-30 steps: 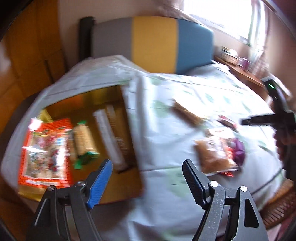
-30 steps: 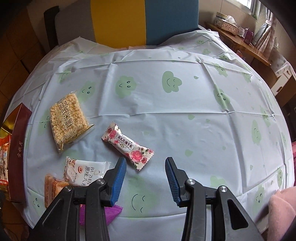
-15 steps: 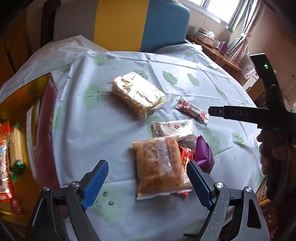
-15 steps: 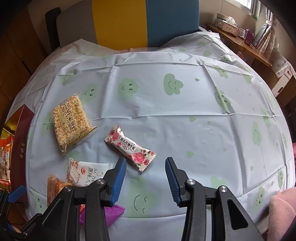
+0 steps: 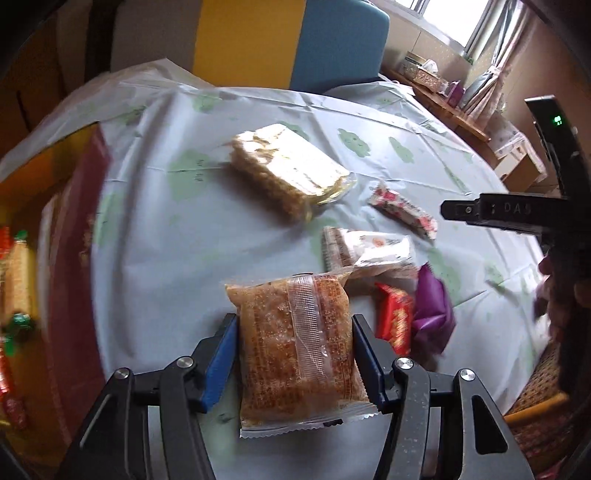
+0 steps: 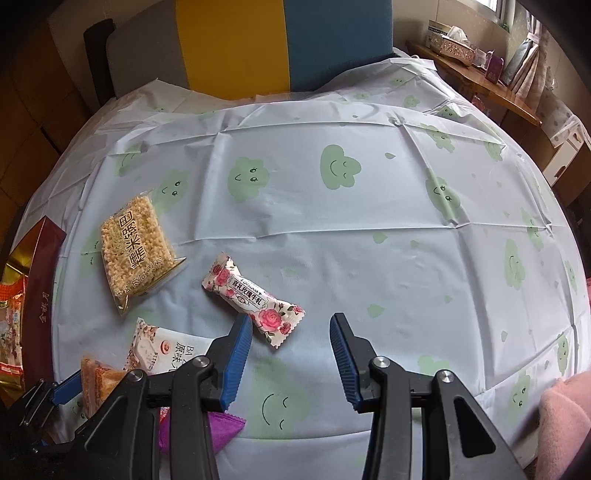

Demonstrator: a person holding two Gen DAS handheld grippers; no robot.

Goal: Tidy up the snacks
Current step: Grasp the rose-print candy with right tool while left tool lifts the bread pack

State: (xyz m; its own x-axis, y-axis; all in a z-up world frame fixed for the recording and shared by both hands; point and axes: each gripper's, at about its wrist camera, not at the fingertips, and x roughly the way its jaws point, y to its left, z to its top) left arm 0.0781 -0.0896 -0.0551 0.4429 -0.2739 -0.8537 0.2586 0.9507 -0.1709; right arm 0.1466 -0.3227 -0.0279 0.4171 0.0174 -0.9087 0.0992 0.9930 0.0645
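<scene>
Left gripper [image 5: 293,345] pinches the brown snack pack [image 5: 295,347] on the tablecloth [image 6: 369,229]; right gripper [image 6: 291,345] hangs wide apart beside the rose-print candy [image 6: 255,299].

Daylit room around a round table draped in a pale blue plastic tablecloth [image 6: 369,229] printed with green smiling clouds.

Behind the table, a padded chair back in grey, yellow and blue vertical panels [image 6: 236,40], with a black upright post [image 6: 96,59] at its left edge. Orange-brown wooden panelling [image 6: 26,110] to the left, in shadow. Along the right wall, a long wooden shelf [image 6: 480,79] carrying an ornate patterned tissue box [image 6: 451,46] and a small purple carton [image 6: 494,69]. Bright window [image 5: 448,18] at upper right, flanked by a pale floral curtain [image 5: 484,86]. Below the shelf, a white cabinet [image 6: 565,147]. At the lower right of the left view, a woven wicker seat edge [image 5: 535,417].
</scene>
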